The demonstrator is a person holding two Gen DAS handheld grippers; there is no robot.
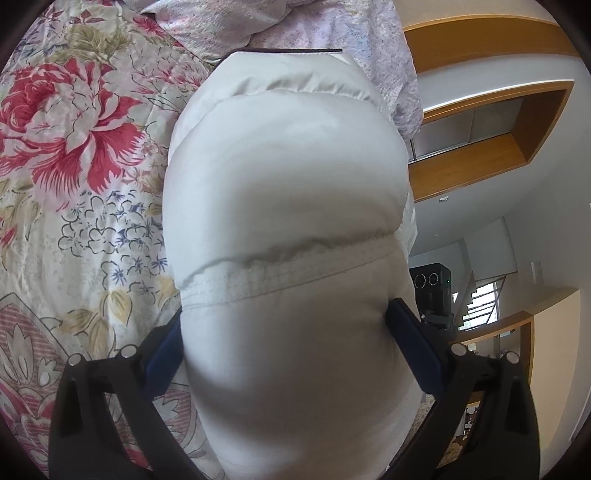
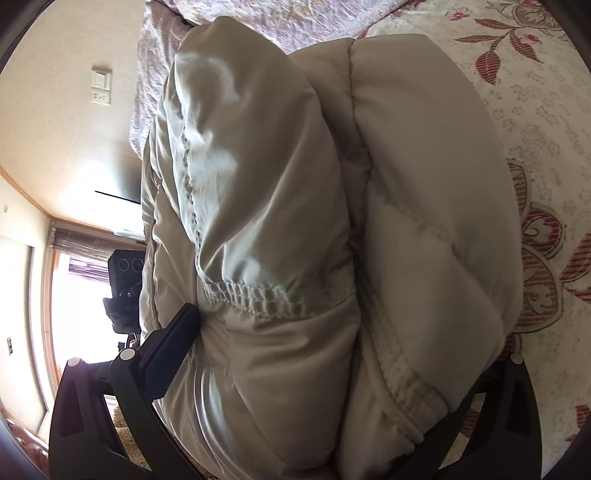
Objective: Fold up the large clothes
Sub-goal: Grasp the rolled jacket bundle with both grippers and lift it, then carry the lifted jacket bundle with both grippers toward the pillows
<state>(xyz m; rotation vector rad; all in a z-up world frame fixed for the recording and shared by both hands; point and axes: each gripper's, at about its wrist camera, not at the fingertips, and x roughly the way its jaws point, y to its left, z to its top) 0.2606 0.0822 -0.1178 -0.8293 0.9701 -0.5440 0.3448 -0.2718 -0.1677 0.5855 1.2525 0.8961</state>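
A white puffy quilted jacket (image 1: 284, 177) fills the middle of the left wrist view. My left gripper (image 1: 284, 332) is shut on its thick padded edge, with a blue-padded finger (image 1: 413, 339) showing on each side of the bulge. In the right wrist view the same jacket (image 2: 424, 221) bulges in two folded layers. My right gripper (image 2: 343, 350) is shut on that bundle; its left finger (image 2: 173, 339) presses the cloth and the right finger is hidden behind the fabric. The jacket is held over a floral bedspread (image 1: 74, 184).
The floral bedspread also shows at right in the right wrist view (image 2: 535, 110). A pale lilac quilt (image 1: 295, 26) lies beyond the jacket. A black camera on a tripod (image 1: 436, 284) stands off the bed. Wooden shelving (image 1: 480, 155) and walls lie behind.
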